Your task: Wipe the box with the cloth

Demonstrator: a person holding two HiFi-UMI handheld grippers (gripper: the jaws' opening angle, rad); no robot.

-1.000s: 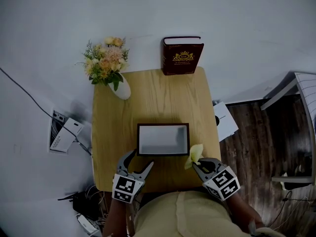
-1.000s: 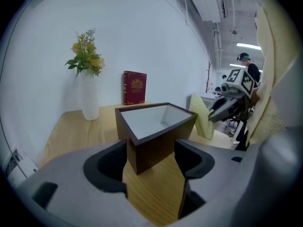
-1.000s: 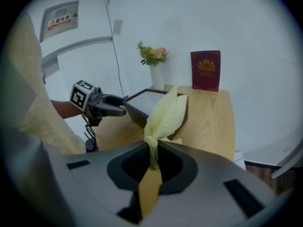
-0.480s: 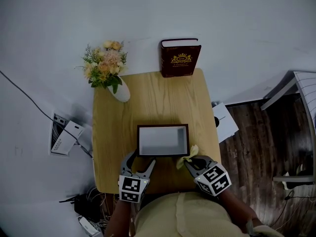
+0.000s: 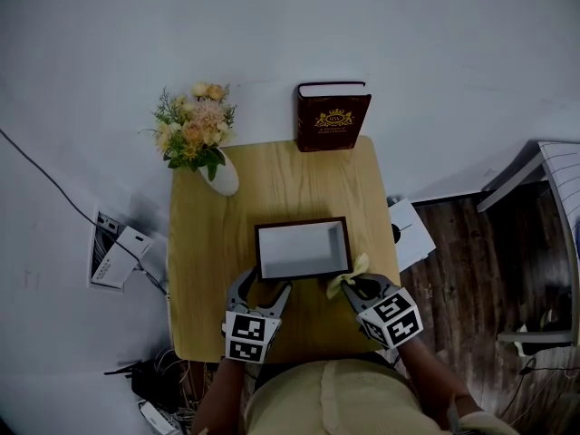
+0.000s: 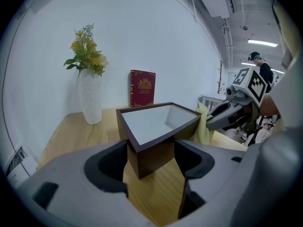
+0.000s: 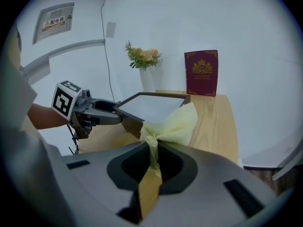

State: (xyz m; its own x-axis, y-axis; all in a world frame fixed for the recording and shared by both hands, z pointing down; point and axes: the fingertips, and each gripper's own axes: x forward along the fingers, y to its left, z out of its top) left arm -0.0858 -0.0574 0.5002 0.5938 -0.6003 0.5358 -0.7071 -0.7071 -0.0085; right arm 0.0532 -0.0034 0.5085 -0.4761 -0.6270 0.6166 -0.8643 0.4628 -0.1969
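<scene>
An open dark brown box (image 5: 302, 249) with a white inside sits on the wooden table (image 5: 208, 243). My left gripper (image 5: 261, 290) is open, its jaws either side of the box's near left corner (image 6: 142, 160); I cannot tell whether they touch it. My right gripper (image 5: 355, 288) is shut on a pale yellow cloth (image 5: 349, 275). The cloth (image 7: 173, 122) bunches up from the jaws and rests against the box's near right corner (image 7: 137, 126). In the left gripper view the cloth (image 6: 204, 126) hangs beside the box wall.
A white vase of flowers (image 5: 201, 139) stands at the table's far left. A dark red book (image 5: 333, 116) stands upright at the far edge. Papers and cables lie on the floor at the left (image 5: 118, 252) and right (image 5: 412, 229).
Both grippers moved forward to the box. The left jaws now straddle its near left corner, and the cloth has come up against its near right corner.
</scene>
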